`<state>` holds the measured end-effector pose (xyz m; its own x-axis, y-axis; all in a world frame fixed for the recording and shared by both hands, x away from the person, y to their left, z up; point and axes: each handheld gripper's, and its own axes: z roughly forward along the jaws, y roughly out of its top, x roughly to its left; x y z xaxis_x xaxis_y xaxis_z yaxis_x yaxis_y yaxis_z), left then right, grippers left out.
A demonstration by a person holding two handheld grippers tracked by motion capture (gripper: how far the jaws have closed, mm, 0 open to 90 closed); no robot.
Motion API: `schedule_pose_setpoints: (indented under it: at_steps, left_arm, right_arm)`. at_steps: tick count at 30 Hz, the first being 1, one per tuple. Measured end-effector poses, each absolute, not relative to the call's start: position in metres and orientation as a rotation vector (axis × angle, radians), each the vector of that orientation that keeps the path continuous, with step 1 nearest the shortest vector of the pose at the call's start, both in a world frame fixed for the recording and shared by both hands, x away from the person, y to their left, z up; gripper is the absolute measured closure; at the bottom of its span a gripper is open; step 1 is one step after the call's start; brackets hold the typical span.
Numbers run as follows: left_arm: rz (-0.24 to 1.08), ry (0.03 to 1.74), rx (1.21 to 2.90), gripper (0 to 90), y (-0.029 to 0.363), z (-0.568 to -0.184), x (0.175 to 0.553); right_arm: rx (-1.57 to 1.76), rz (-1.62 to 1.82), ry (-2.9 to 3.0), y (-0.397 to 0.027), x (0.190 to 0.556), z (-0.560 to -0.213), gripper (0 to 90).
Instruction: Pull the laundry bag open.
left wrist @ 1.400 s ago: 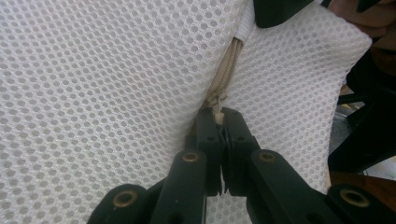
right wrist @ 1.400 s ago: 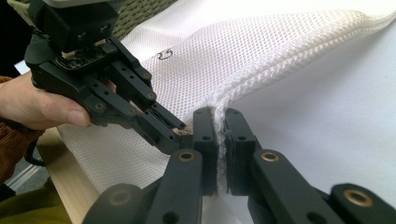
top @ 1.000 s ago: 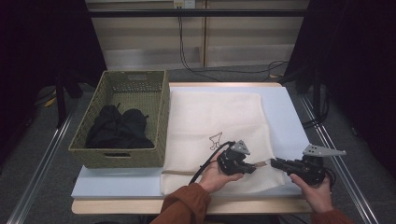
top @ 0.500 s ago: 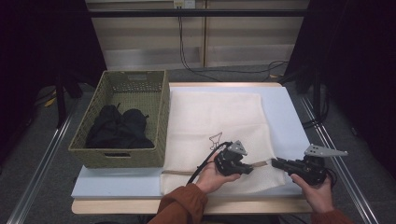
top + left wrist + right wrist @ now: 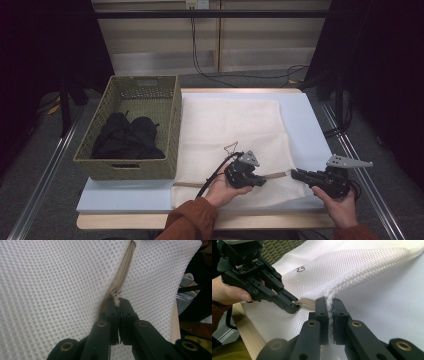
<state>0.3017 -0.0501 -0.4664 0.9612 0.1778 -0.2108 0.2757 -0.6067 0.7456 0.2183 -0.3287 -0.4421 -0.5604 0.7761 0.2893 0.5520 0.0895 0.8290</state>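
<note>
White honeycomb-mesh laundry bag (image 5: 235,125), beige zipper (image 5: 121,277). Olive woven basket (image 5: 170,120), black clothes (image 5: 127,137) inside. Pale blue table mat (image 5: 305,120). Black grippers.

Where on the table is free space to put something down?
Free: the blue mat strip right of the mesh bag, and the bag's flat far half. Crowded: the near edge with both grippers, and the basket with black cloth.

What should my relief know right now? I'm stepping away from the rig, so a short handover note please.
Left gripper: shut on the zipper pull of the white mesh bag.
Right gripper: shut on the bag's edge at the zipper's end.
The bag lies flat on the table; black clothes sit in the wicker basket beside it.
Done: both grips set.
Left, likely: run the zipper, then load the clothes.
</note>
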Motion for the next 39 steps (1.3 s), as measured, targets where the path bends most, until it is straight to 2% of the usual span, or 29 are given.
schedule_pose_setpoints:
  at_steps: [2, 6, 7, 39]
  left_arm:
    - [-0.150, 0.334, 2.196, 87.2, -0.050, -0.469, 0.300]
    - [-0.148, 0.326, 2.236, 87.2, -0.048, -0.467, 0.301]
    - [-0.159, 0.349, 2.201, 87.3, -0.048, -0.469, 0.300]
    - [-0.132, 0.332, 2.233, 87.2, -0.036, -0.466, 0.301]
  right_arm:
    - [1.345, 1.463, 2.139, -0.329, 0.218, -0.443, 85.0]
    - [1.346, 1.457, 2.137, -0.329, 0.218, -0.442, 85.0]
    - [1.338, 1.457, 2.137, -0.329, 0.218, -0.442, 85.0]
    - [1.344, 1.455, 2.125, -0.333, 0.217, -0.442, 84.9]
